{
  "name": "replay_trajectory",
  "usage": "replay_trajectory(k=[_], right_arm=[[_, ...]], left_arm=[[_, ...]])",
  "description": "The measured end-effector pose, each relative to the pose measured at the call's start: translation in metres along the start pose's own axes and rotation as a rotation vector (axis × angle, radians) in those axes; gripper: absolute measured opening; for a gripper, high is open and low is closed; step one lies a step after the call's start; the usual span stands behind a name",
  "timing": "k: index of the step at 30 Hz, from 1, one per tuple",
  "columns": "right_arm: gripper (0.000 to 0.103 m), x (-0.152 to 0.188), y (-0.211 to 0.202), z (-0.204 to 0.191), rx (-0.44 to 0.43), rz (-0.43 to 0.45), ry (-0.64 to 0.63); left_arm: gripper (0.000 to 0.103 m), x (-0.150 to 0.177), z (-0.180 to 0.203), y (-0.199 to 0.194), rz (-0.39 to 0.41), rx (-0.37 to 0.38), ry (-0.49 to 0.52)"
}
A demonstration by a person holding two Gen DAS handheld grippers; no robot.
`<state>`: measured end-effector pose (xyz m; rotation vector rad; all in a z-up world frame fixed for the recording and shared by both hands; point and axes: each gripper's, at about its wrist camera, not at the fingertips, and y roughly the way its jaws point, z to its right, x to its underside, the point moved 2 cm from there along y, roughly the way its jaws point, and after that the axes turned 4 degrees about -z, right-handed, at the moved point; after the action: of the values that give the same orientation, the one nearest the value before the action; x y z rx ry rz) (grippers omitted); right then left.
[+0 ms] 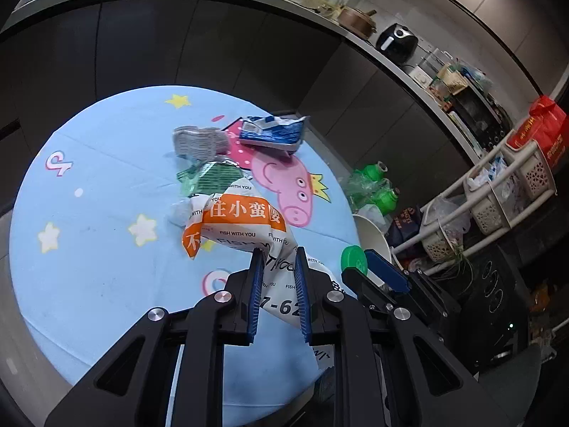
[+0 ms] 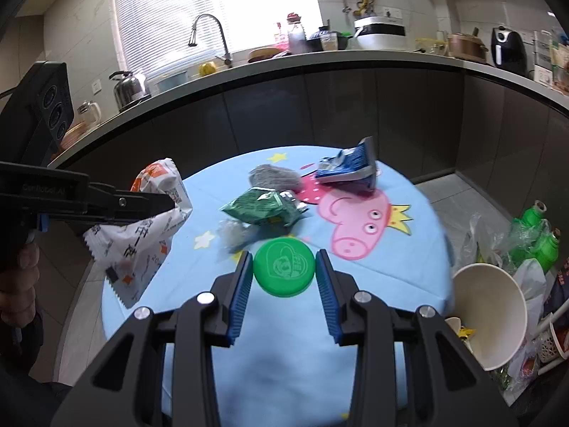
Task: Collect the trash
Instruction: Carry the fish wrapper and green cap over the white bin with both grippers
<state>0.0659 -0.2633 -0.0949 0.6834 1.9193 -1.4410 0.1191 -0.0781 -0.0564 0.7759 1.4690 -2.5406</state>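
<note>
Left gripper (image 1: 278, 277), lower centre of its view, has its fingers pinched on the white-and-orange wrapper (image 1: 245, 227), which hangs clear of the desk (image 1: 106, 267). Right gripper (image 2: 284, 277) fingers clamp the green cap (image 2: 283, 271). Keep both grips firm while carrying toward the paper cup (image 2: 487, 316) at lower right; avoid snagging the remaining green packet (image 2: 263, 208).
</note>
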Motion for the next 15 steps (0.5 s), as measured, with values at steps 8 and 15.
replay_trajectory(k=[8, 15], right_arm=[[0.037, 0.006, -0.024, 0.043, 0.083, 0.042, 0.075], [0.037, 0.019, -0.045, 0.093, 0.172, 0.066, 0.158]], left_arm=[[0.016, -0.012, 0.057, 0.028, -0.041, 0.065, 0.120], [0.016, -0.027, 0.108, 0.062, -0.084, 0.110, 0.219]])
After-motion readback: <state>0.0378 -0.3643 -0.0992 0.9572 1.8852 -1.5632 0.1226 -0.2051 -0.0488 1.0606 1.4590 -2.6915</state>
